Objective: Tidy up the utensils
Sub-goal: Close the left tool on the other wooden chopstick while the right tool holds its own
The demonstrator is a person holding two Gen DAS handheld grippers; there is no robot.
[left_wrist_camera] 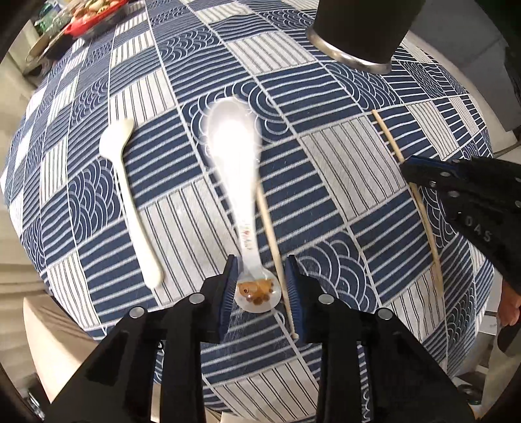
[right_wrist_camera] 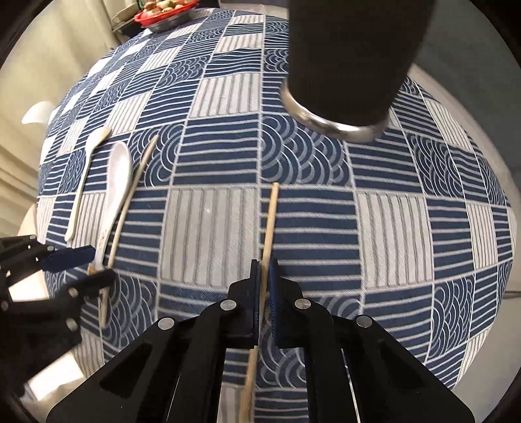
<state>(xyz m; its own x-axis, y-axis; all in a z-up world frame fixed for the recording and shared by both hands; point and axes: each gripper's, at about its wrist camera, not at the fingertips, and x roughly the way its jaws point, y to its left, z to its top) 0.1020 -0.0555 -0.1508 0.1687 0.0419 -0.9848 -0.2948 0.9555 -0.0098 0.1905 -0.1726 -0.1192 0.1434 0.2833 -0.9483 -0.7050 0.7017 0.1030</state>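
- A table [left_wrist_camera: 325, 153] covered in a blue and white patchwork cloth fills both wrist views.
- In the left wrist view, the left gripper [left_wrist_camera: 260, 286] points down at the round end of a white ceramic spoon's [left_wrist_camera: 232, 153] handle, which bears a small orange picture. Its blue pads sit on either side of that handle end, and a thin chopstick [left_wrist_camera: 272, 234] lying right beside the spoon is also between them. The left pad is against the handle; whether the right one presses cannot be told.
- This view also shows a slimmer cream spoon [left_wrist_camera: 130, 198] lying well left of the ceramic one.
- At this view's right edge, the right gripper [left_wrist_camera: 413, 169] meets a second chopstick [left_wrist_camera: 389, 136], but its jaws cannot be read here.
- The right wrist view settles it: the right gripper's [right_wrist_camera: 265, 270] jaws are pinching the second chopstick [right_wrist_camera: 272, 211] partway along its length, the stick running out past the fingers in both directions.
- Only this view shows the left-hand group from the side, with cream spoon [right_wrist_camera: 86, 172], ceramic spoon [right_wrist_camera: 115, 175] and first chopstick [right_wrist_camera: 133, 192] lying close together in a row, and the left gripper [right_wrist_camera: 88, 263] at their near ends.
- A dark cylindrical holder [right_wrist_camera: 345, 61] with a metal base ring stands at the table's far side, clear of all utensils.
- A red dish of food [right_wrist_camera: 162, 11] sits at the far corner.
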